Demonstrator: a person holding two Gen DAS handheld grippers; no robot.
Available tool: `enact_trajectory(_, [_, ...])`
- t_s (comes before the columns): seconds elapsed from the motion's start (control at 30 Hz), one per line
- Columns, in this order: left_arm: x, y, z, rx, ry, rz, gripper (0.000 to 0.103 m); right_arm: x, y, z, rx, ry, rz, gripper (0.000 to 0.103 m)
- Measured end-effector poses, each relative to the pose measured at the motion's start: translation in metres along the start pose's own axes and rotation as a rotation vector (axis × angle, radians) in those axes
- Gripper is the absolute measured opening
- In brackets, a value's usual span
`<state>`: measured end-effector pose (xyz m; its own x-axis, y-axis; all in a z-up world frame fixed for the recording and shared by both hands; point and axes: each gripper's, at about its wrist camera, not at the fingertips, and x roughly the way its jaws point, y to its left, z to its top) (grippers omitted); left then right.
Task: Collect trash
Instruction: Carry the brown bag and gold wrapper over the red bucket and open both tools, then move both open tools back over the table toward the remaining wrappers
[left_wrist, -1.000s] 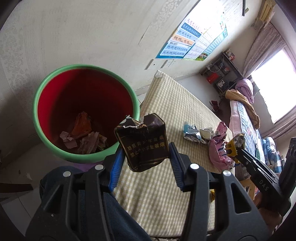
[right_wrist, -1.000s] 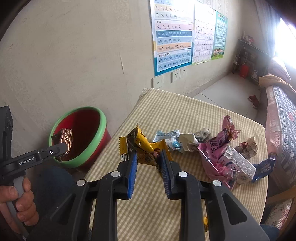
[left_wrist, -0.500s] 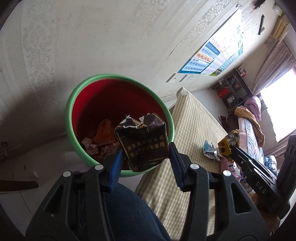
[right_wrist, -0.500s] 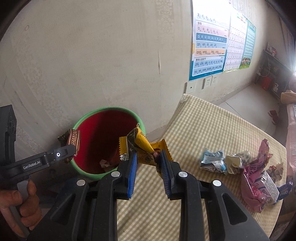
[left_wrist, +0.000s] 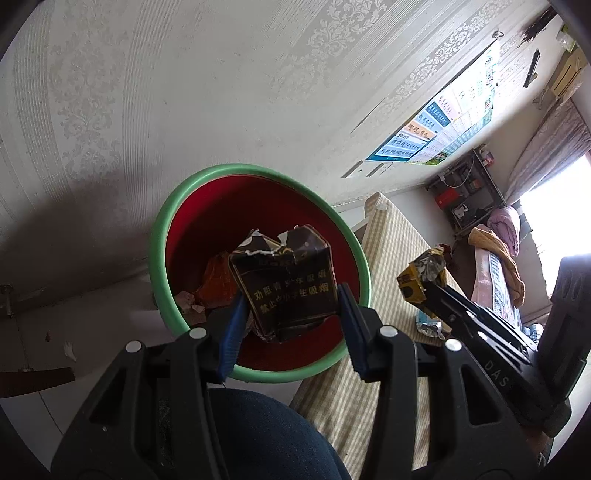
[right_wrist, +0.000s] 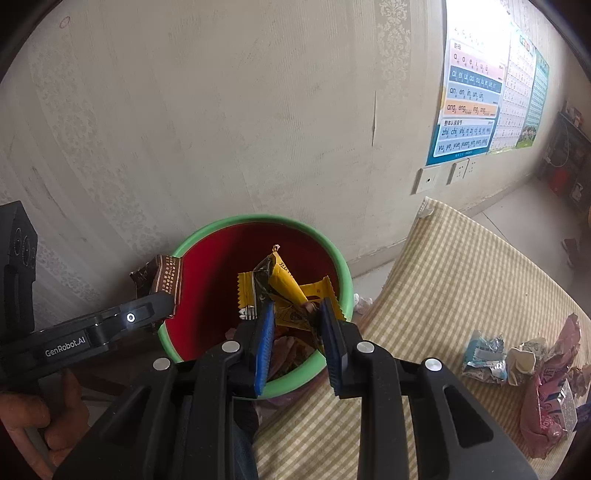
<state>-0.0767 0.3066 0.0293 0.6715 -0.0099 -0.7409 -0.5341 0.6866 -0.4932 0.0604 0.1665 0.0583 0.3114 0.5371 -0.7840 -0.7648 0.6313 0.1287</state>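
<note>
Both tools are loaded and poised at the bin. The left tool (left_wrist: 288, 314) is clenched on a torn dark cigarette pack (left_wrist: 286, 286), held upright at the centre of the left wrist frame with the red interior of the green-rimmed trash bin (left_wrist: 258, 170) directly behind and below it, so a release should drop it straight in. The right tool (right_wrist: 295, 332) grips a yellow snack wrapper (right_wrist: 286, 291), its long axis tilted up toward the upper left of the frame, also framed against the bin's mouth (right_wrist: 258, 221). In the right wrist view the left tool shows at the bin's left rim, while the right one sits nearer the rim at the bench side. Crumpled scraps (left_wrist: 212, 280) already lie at the bin's bottom. More wrappers (right_wrist: 517, 362) wait on the checked bench (right_wrist: 461, 277) at the right of the frame. Compared with a second ago, both tools have swung from over the bench to over the bin, which has grown from a side object to the centre of each view; neither grip has changed. The opening of both tools is likely next.
</note>
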Motion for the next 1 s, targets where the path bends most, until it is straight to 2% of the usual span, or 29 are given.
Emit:
enact_trajectory(0.17, [0.004, 0.007, 0.008, -0.004, -0.002, 0.004, 0.046, 0.018, 0.010, 0.011, -0.015, 0.010, 0.023, 0.025])
enact_trajectory(0.33, [0.008, 0.015, 0.015, -0.022, 0.000, 0.009, 0.048, 0.028, 0.019, 0.015, -0.026, 0.019, 0.033, 0.034])
enact_trajectory(0.4, [0.009, 0.018, 0.015, -0.030, 0.000, 0.011, 0.054, 0.029, 0.020, 0.014, -0.026, 0.021, 0.031, 0.038])
enact_trajectory(0.53, [0.006, 0.022, 0.012, -0.046, -0.005, 0.020, 0.069, 0.029, 0.013, 0.012, -0.007, 0.026, 0.021, 0.054])
enact_trajectory(0.67, [0.000, 0.019, 0.011, -0.052, -0.022, 0.025, 0.081, 0.022, 0.009, 0.010, 0.008, 0.025, 0.012, 0.062])
enact_trajectory(0.9, [-0.016, 0.003, 0.010, -0.033, -0.049, 0.006, 0.091, -0.010, 0.003, 0.004, 0.017, -0.011, -0.008, 0.074])
enact_trajectory(1.0, [-0.017, -0.008, 0.005, -0.006, -0.044, 0.008, 0.092, -0.023, -0.010, -0.006, 0.049, -0.017, -0.032, 0.074])
